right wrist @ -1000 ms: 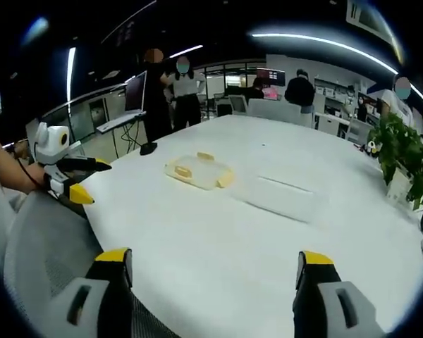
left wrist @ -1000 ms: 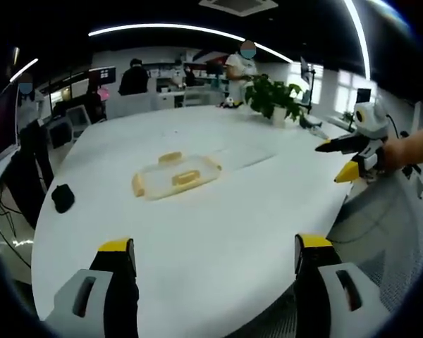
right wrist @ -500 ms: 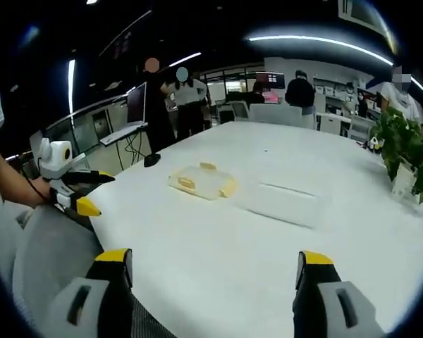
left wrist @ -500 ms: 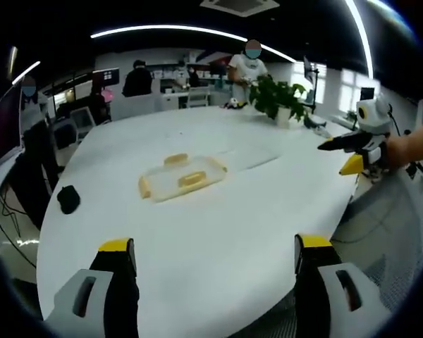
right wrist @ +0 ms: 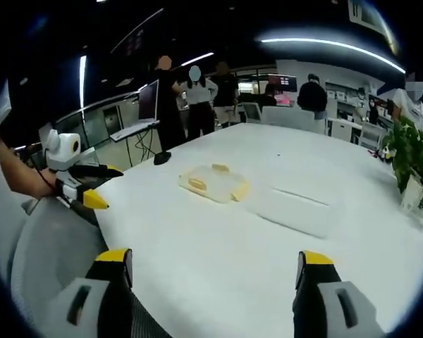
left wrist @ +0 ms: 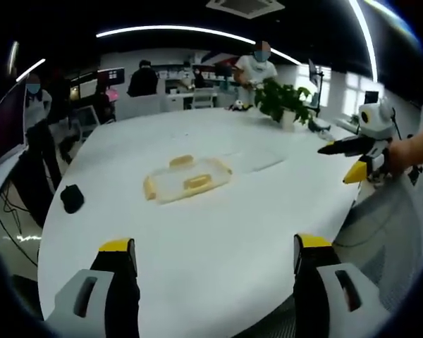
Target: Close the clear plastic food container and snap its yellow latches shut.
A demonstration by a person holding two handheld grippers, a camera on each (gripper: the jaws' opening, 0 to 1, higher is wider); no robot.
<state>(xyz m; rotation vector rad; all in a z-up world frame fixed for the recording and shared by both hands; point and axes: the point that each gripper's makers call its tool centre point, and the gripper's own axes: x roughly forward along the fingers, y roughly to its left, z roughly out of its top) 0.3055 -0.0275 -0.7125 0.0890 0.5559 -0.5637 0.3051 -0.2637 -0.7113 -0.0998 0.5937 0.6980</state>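
Note:
A clear lid with yellow latches (left wrist: pixel 187 181) lies flat in the middle of the white table (left wrist: pixel 197 239), well ahead of my left gripper (left wrist: pixel 215 248). That gripper is open and holds nothing. Just right of the lid and further back lies the clear container base (left wrist: pixel 252 159). In the right gripper view the lid (right wrist: pixel 213 184) lies left of the clear base (right wrist: pixel 296 208), both far beyond my open right gripper (right wrist: pixel 213 260). The right gripper (left wrist: pixel 336 163) hovers at the table's right edge, jaws apart. The left gripper (right wrist: pixel 107 187) is held at the left edge, jaws apart.
A small black object (left wrist: pixel 72 198) lies near the table's left edge. A potted plant (left wrist: pixel 280 100) stands at the far side. Several people (right wrist: pixel 194 98) stand around desks and monitors beyond the table. A grey mesh chair (left wrist: pixel 381 225) is by the near right edge.
Both views have shifted slightly with the hands. The lid and base lie where they were, and both grippers stay open and empty.

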